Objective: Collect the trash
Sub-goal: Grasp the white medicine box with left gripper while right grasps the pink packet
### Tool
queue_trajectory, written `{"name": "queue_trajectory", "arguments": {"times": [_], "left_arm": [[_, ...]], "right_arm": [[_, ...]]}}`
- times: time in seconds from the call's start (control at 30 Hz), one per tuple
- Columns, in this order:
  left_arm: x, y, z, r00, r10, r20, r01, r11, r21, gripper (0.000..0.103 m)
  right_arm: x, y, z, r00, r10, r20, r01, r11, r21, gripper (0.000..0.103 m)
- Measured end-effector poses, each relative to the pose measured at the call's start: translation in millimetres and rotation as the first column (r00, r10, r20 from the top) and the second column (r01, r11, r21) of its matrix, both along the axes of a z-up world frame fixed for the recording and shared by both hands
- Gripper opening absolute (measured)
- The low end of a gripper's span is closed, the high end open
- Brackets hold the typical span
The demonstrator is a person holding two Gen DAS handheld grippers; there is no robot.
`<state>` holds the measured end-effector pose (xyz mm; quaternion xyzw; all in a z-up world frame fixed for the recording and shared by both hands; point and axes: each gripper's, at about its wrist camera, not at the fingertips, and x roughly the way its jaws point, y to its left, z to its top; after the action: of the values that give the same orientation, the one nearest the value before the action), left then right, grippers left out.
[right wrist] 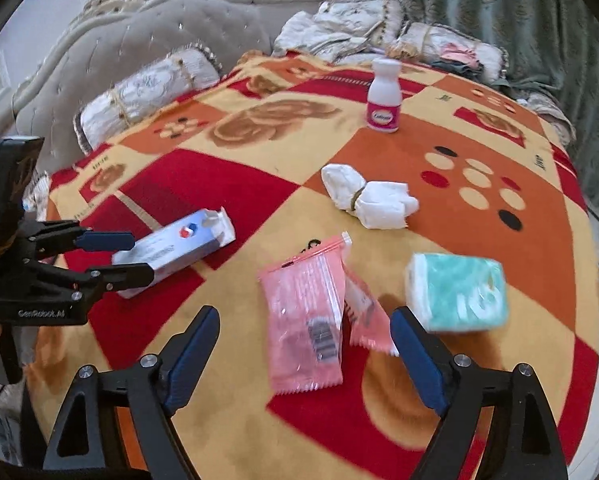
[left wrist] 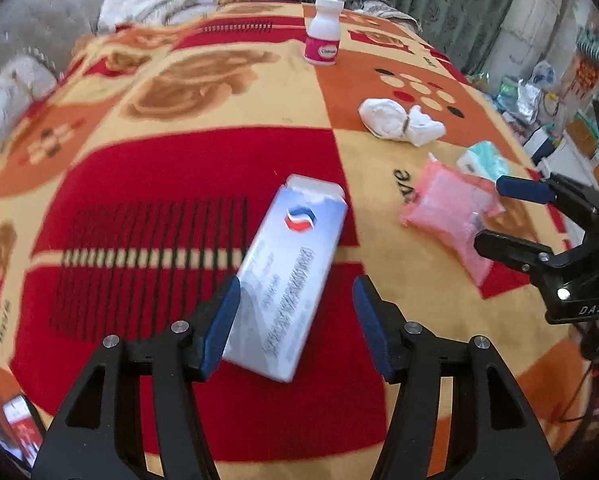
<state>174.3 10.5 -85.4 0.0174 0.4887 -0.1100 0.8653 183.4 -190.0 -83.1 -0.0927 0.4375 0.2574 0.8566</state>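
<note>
1. The left hand-held gripper [left wrist: 295, 320] is partly spread, its blue pads either side of the near end of a long silver box [left wrist: 287, 276]. The left pad looks to be right against the box edge and the right pad stands clear, so nothing is clamped.
2. The silver box lies flat on the bed's patterned blanket [left wrist: 147, 184], its torn-open far end pointing away from the gripper.
3. The right hand-held gripper [right wrist: 305, 348] stands wide, and between its pads lies the near end of a pink plastic packet [right wrist: 307, 320]; the pads do not press on it.
4. A second, smaller pink packet [right wrist: 365, 320] lies partly under the first one's right edge.
5. Just right of the right pad sits a teal and white tissue pack [right wrist: 457, 294], blurred.
6. Farther back, near the middle of the blanket, lies a white cloth bundle [right wrist: 369, 196] tied at its waist with a band.
7. Beyond it stands an upright white bottle [right wrist: 384, 96] with a pink label, well apart from the rest.
8. At the far edge of the bed lie rolled cushions [right wrist: 147, 92] against a grey padded headboard [right wrist: 111, 48].
</note>
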Motion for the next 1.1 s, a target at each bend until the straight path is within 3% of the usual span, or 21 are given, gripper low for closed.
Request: {"name": "queue_trajectory", "arguments": {"times": [0.1,0.33,0.47,0.5,0.9,1.1], "left_arm": [[6.8,-0.4,-1.4,1.0,-0.006,-0.002,0.006,1.0,0.003,0.057],[18.0,-3.1,-18.6,0.998,-0.012,-0.059,0.012,1.0,0.007,0.057],[11.6,-0.5,-17.4,0.999,0.012,-0.049,-0.013,1.0,-0.014,0.051],[9.5,0.9,-15.6,0.998,0.021,-0.053,-0.023,0.999,-0.034,0.051],[-44.0,-23.4,5.2,0.999,0.036,-0.035,-0.04,0.99,-0.133,0.05],[-72.1,-53.9,12.6,1.0,-0.003,-0.013,0.001,0.992,-0.128,0.051]], "right_arm": [[12.5,5.9,-13.9,1.0,0.006,-0.015,-0.007,0.999,-0.037,0.085],[27.3,8.6,-35.8,0.998,-0.005,-0.068,0.004,1.0,-0.024,0.084],[19.7,6.3,-35.1,0.999,-0.015,-0.05,0.014,1.0,-0.016,0.049],[16.7,4.9,-33.1,0.999,-0.016,-0.047,0.015,1.0,-0.012,0.047],[-62.3,-26.7,-12.9,0.998,-0.057,-0.026,0.058,0.996,0.064,0.043],[-107.5,-52.5,-11.0,0.995,-0.102,-0.019,0.103,0.993,0.049,0.043]]}}
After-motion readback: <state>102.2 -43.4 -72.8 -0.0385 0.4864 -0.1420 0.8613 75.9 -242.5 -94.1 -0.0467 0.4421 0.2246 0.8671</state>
